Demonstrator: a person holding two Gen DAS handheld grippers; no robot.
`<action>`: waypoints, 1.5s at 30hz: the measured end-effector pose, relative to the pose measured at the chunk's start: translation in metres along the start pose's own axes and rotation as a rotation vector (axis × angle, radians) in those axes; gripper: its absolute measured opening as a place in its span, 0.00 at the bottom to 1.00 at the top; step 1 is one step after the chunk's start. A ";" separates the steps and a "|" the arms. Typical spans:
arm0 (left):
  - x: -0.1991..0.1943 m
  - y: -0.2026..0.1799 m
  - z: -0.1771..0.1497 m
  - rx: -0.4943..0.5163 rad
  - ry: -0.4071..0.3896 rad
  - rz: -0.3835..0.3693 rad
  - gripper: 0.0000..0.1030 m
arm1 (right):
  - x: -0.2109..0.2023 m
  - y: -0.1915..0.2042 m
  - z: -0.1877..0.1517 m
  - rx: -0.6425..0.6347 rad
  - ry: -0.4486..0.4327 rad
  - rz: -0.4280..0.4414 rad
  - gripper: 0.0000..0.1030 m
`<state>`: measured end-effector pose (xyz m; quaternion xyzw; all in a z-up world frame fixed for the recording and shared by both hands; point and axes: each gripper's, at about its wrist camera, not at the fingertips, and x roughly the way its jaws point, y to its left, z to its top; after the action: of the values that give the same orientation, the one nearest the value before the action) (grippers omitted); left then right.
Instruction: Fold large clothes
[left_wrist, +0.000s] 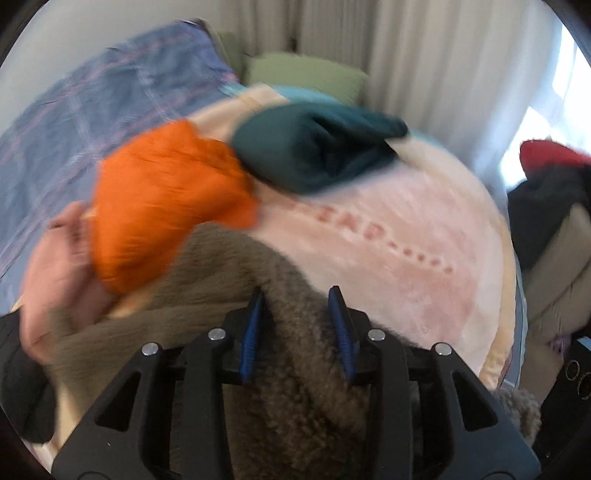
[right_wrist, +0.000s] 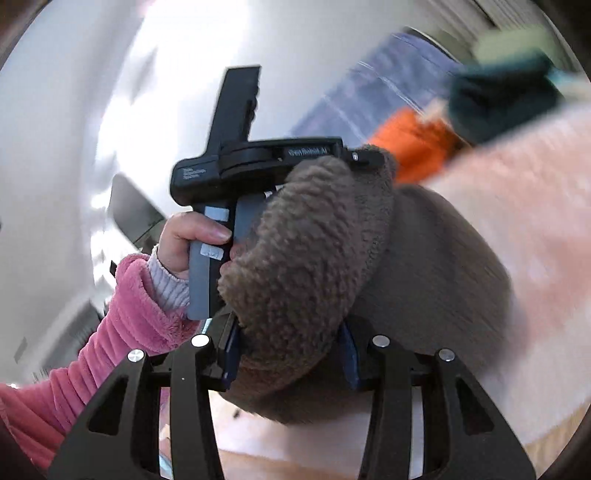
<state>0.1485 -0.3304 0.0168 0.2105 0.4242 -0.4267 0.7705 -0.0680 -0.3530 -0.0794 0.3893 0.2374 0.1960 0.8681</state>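
— Several bundles crowd the far side of the pink blanket: an orange garment beside a dark teal one, with a green cushion behind them and a blue plaid cover off to the left.

— Anything on the right?

— A heap of dark and red clothes on a beige seat, well apart from the work.

— And the piece being folded?

— That's the brown fleece garment, curly-piled on one face and smoother on the other. It lies on the pink blanket near the cameras, bunched into a thick roll that runs between both tools and hides part of each.

— How do the grippers stand?

— The left gripper has its blue pads on either side of a ridge of the fleece, partly closed; whether they press it is unclear through the blur. The right gripper is clamped on a fat fold of the same fleece.

— Who's holding them?

— From the right wrist view, a hand in a pink fuzzy sleeve grips the left tool's handle.
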 end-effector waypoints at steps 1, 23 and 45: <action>0.016 -0.006 0.001 0.011 0.023 -0.018 0.40 | -0.002 -0.013 -0.001 0.042 0.010 0.007 0.43; -0.098 0.026 -0.002 -0.024 -0.238 0.011 0.51 | -0.020 -0.020 -0.001 0.064 0.054 -0.138 0.58; -0.018 0.021 -0.060 0.065 0.011 0.144 0.69 | -0.009 0.026 0.032 -0.216 0.006 -0.286 0.48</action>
<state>0.1321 -0.2688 -0.0021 0.2678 0.3979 -0.3827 0.7896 -0.0612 -0.3599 -0.0385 0.2555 0.2706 0.0960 0.9232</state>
